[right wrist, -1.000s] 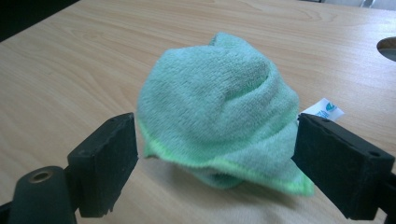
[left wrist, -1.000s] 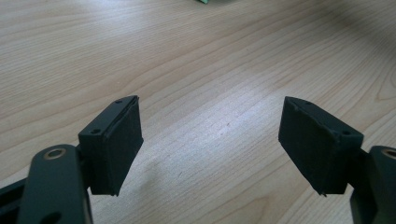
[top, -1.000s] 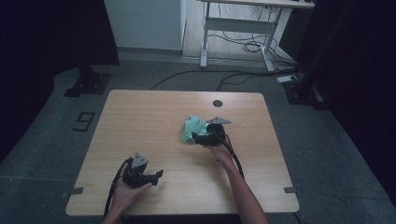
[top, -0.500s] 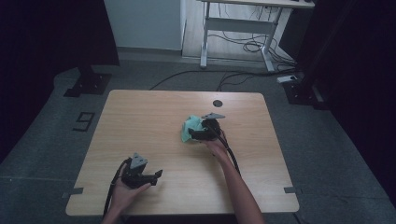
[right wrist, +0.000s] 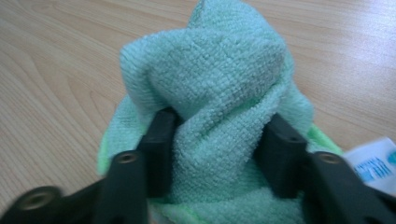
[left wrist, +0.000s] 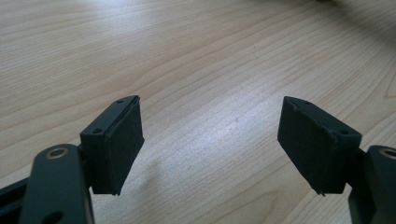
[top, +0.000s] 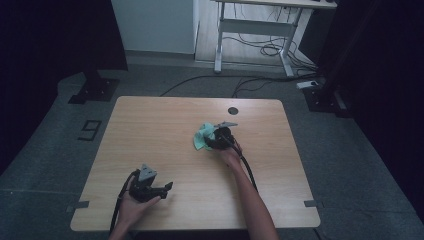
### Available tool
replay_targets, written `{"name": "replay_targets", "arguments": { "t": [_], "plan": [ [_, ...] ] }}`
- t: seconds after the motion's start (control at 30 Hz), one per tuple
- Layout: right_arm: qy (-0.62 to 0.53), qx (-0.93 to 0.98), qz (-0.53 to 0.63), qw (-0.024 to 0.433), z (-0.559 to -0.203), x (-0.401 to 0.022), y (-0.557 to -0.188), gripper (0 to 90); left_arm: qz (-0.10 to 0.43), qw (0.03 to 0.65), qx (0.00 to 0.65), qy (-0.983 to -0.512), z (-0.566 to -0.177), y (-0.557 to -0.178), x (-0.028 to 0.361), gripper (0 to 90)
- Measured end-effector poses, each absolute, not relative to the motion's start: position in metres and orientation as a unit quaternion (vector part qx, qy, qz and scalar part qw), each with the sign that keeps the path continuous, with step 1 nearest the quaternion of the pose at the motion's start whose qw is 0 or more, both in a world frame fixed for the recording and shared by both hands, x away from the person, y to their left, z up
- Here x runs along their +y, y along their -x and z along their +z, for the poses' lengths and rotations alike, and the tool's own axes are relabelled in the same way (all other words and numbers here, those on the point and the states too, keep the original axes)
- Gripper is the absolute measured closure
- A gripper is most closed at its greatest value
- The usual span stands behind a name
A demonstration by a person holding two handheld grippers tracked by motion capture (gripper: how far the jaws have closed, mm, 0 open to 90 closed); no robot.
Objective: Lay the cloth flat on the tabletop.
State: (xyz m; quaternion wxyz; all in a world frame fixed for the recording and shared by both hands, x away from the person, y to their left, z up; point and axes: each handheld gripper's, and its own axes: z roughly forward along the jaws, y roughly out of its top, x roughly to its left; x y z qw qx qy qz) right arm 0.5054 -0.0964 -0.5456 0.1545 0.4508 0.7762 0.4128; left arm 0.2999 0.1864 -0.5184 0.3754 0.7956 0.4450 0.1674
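- The right gripper (top: 216, 141) sits past the middle of the table, toward its far right, and its jaws have just been closing: they now pinch a bunched fold of the green cloth (right wrist: 210, 93) between them, the pads pressed into the pile on both sides.
- In the right gripper view the cloth bulges up above the jaws in a rounded hump, with a lighter green layer underneath and a white label (right wrist: 376, 163) sticking out at the right edge.
- Against the earlier high views, where this gripper came in from the right with jaws spread beside the cloth, it has pushed a little further left and down into the heap; the cloth (top: 203, 136) now lies crumpled just left of the gripper's body.
- My reading: the grasp is made, so the cloth is ready to be lifted, dragged or spread; it does not look lifted off the wood yet.
- The left gripper (top: 159, 190) rests in the person's left hand (top: 131, 206) near the front left of the table (top: 150, 130), well apart from the cloth, in the same spot as a second ago.
- Its jaws stand wide apart with nothing but bare wood grain between them.
- A small dark round cap (top: 233, 110) sits in the tabletop beyond the cloth, near the far edge.
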Motion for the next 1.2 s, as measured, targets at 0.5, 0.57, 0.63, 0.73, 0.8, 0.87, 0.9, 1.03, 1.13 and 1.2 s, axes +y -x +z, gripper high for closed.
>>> {"name": "replay_targets", "arguments": {
  "t": [0.5, 0.57, 0.63, 0.73, 0.8, 0.87, 0.9, 1.03, 1.13, 1.2],
  "plan": [
    [-0.438, 0.775, 0.43, 0.149, -0.539, -0.102, -0.503, 73.2, 0.171, 0.375, 0.447, -0.794, -0.518, -0.299, 0.189, 22.7],
    [-0.436, 0.775, 0.432, 0.151, -0.538, -0.102, -0.503, 73.4, 0.172, 0.375, 0.447, -0.794, -0.517, -0.299, 0.189, 22.7],
    [-0.43, 0.772, 0.445, 0.147, -0.531, -0.105, -0.498, 73.6, 0.169, 0.376, 0.448, -0.793, -0.517, -0.3, 0.189, 22.8],
    [-0.427, 0.765, 0.463, 0.134, -0.524, -0.11, -0.492, 73.6, 0.168, 0.378, 0.447, -0.793, -0.517, -0.299, 0.189, 22.7],
    [-0.418, 0.76, 0.479, 0.139, -0.517, -0.114, -0.482, 73.8, 0.194, 0.362, 0.445, -0.796, -0.516, -0.298, 0.187, 23.1],
    [-0.412, 0.757, 0.486, 0.143, -0.512, -0.118, -0.474, 73.8, 0.194, 0.362, 0.443, -0.797, -0.516, -0.297, 0.186, 23.1],
    [-0.41, 0.756, 0.49, 0.143, -0.509, -0.121, -0.47, 73.9, 0.19, 0.364, 0.443, -0.797, -0.515, -0.297, 0.186, 23.1],
    [-0.398, 0.753, 0.504, 0.145, -0.5, -0.128, -0.454, 73.9, 0.191, 0.364, 0.443, -0.797, -0.515, -0.297, 0.184, 23.1],
    [-0.392, 0.751, 0.51, 0.145, -0.496, -0.133, -0.445, 73.9, 0.189, 0.365, 0.445, -0.796, -0.516, -0.297, 0.184, 23.1],
    [-0.391, 0.75, 0.513, 0.146, -0.495, -0.136, -0.441, 73.9, 0.187, 0.366, 0.446, -0.795, -0.515, -0.298, 0.185, 23.1]
  ]
}}
